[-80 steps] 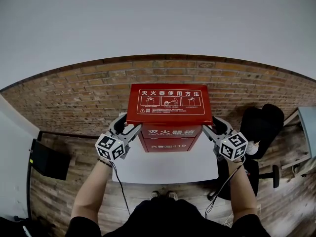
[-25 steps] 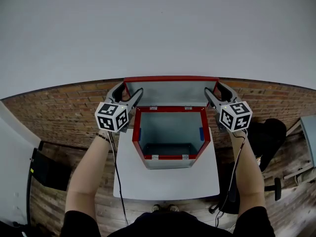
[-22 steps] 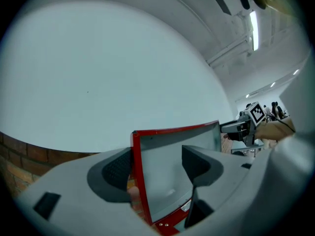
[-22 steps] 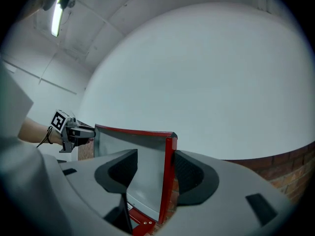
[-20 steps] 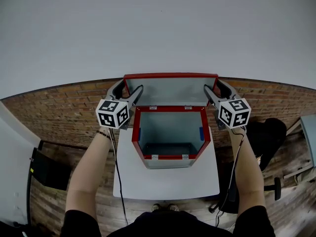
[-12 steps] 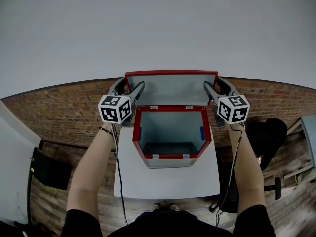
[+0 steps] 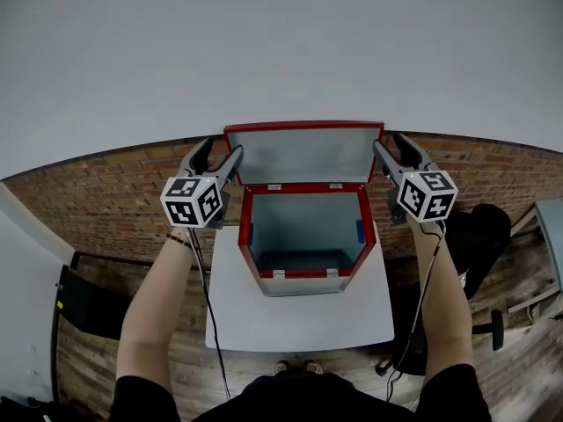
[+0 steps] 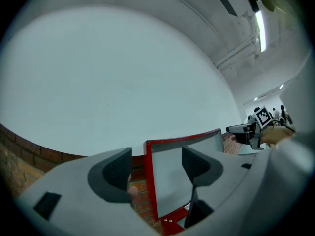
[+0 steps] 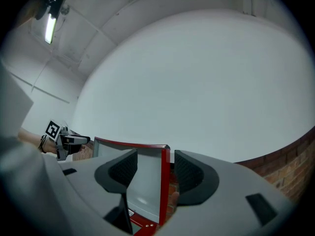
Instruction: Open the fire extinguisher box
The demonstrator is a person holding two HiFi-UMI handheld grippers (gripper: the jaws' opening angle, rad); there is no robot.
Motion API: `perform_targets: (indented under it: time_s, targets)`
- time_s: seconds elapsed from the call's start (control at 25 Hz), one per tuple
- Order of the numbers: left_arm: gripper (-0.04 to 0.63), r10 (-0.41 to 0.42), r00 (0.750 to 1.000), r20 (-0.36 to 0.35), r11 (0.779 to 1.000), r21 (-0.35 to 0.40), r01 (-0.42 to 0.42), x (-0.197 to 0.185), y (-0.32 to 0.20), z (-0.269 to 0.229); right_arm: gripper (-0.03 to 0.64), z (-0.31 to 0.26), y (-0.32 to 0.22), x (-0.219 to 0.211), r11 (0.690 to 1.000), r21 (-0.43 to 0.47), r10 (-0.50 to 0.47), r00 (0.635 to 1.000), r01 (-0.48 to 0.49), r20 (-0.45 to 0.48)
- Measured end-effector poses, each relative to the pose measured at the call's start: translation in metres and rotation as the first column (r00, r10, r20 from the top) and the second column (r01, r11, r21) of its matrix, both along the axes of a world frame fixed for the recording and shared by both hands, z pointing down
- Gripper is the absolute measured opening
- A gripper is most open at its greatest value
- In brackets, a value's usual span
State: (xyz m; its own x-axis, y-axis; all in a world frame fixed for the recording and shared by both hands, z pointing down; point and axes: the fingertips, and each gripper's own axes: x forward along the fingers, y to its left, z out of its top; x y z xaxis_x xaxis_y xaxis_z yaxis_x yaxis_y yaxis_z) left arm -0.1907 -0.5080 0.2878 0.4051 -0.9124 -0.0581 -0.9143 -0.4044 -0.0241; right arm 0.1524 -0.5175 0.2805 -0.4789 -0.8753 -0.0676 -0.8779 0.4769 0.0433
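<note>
The red fire extinguisher box (image 7: 255, 262) stands on a small white table (image 7: 299, 310); its grey-blue inside shows nothing in it. Its lid (image 7: 303, 152) stands raised at the back, grey underside toward me. My left gripper (image 7: 220, 152) is at the lid's left edge, open. In the left gripper view the lid's red left edge (image 8: 148, 181) lies between the pads of the left gripper (image 8: 156, 166) with gaps on both sides. My right gripper (image 7: 393, 148) is open at the lid's right edge; the red right edge (image 9: 164, 181) sits between the pads of the right gripper (image 9: 155, 170), apart from them.
The table stands on a brick-patterned floor against a plain white wall. A black chair (image 7: 475, 227) is to the right of the table and a black case (image 7: 84, 310) lies on the floor to the left. Cables hang from both grippers.
About three seconds ago the lid was shut with the grippers at the box's sides. It is now raised; over the last second it tipped further back and both grippers rose with it.
</note>
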Motion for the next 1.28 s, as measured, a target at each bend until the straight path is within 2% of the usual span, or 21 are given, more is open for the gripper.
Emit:
perform_targets:
  time_s: [0.16,0.24,0.36,0.44,0.52,0.6,0.68,0.96,1.12,1.28]
  targets:
    - [0.337,0.012,1.0,0.003,0.997,0.078,-0.012,-0.001,0.044,-0.016,0.243,-0.011,0.045,-0.013,0.998,0.037,-0.047,0.999,0.047,-0.012]
    - [0.277,0.027,1.0,0.002,0.993,0.115,-0.027,0.003,0.07,-0.024,0.181,-0.019,0.072,-0.023,0.996,0.064,-0.067,0.998,0.067,-0.012]
    - [0.182,0.091,0.995,-0.029,0.984,0.155,-0.085,0.015,0.111,-0.032,0.086,-0.028,0.11,-0.036,0.992,0.084,-0.1,0.995,0.099,0.006]
    - [0.122,0.131,0.99,-0.044,0.977,0.173,-0.122,0.024,0.136,-0.034,0.055,-0.031,0.133,-0.045,0.989,0.092,-0.122,0.992,0.12,0.015]
    - [0.088,0.161,0.985,-0.058,0.972,0.181,-0.149,0.032,0.159,-0.031,0.04,-0.031,0.156,-0.052,0.986,0.099,-0.139,0.99,0.137,0.019]
    - [0.054,0.183,0.979,-0.084,0.971,0.173,-0.167,0.036,0.179,-0.024,0.031,-0.027,0.176,-0.058,0.983,0.101,-0.157,0.987,0.154,0.022]
    - [0.049,0.198,0.975,-0.105,0.972,0.153,-0.181,0.041,0.196,-0.013,0.025,-0.017,0.193,-0.062,0.982,0.09,-0.166,0.986,0.163,0.027]
    - [0.049,0.214,0.973,-0.085,0.976,0.054,-0.21,0.062,0.247,0.057,0.02,0.055,0.236,-0.063,0.985,-0.039,-0.167,0.983,0.171,0.081]
    - [0.049,0.226,0.969,-0.103,0.973,-0.011,-0.229,0.073,0.273,0.102,0.02,0.107,0.262,-0.062,0.979,-0.111,-0.162,0.981,0.174,0.107]
    - [0.049,0.226,0.97,-0.092,0.972,-0.041,-0.231,0.079,0.298,0.142,0.02,0.154,0.286,-0.06,0.973,-0.164,-0.149,0.983,0.165,0.107]
